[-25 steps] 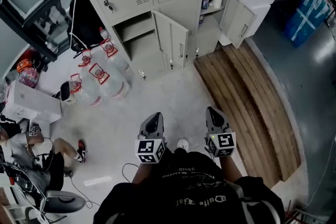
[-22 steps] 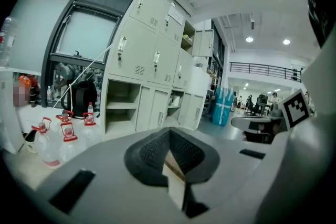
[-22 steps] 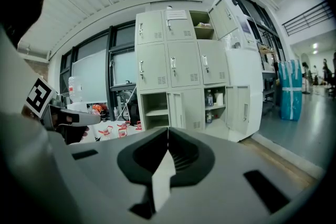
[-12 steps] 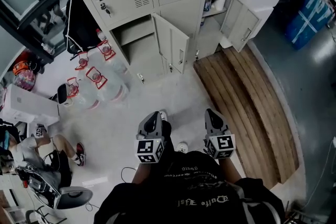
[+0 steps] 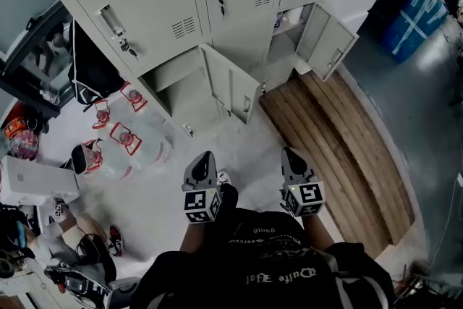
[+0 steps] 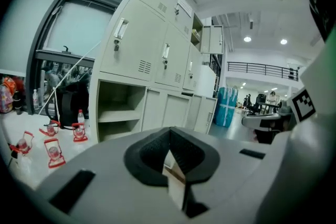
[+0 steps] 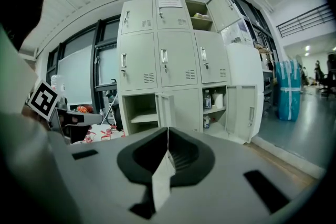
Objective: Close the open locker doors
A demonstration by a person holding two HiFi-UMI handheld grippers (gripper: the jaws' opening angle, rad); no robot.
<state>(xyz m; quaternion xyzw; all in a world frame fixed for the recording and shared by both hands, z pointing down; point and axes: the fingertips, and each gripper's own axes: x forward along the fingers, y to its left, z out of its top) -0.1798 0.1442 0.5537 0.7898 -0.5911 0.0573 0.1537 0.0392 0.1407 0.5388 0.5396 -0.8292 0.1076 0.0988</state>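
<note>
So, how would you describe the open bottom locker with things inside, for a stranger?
Find the grey locker block beside the windows and look along its bottom row. The locker is the rightmost one, its door swung open to the right. Unlike the other open bottom locker, whose shelf looks bare, it holds a bottle and a white roll.

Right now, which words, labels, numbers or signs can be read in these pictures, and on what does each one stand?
No text can be quoted with certainty.
Shirt: two rows of pale print, upside down and blurred, unreadable.
Sheet on a top locker: too small to read.
Left cube and right cube: black square patterns, no words.
</note>
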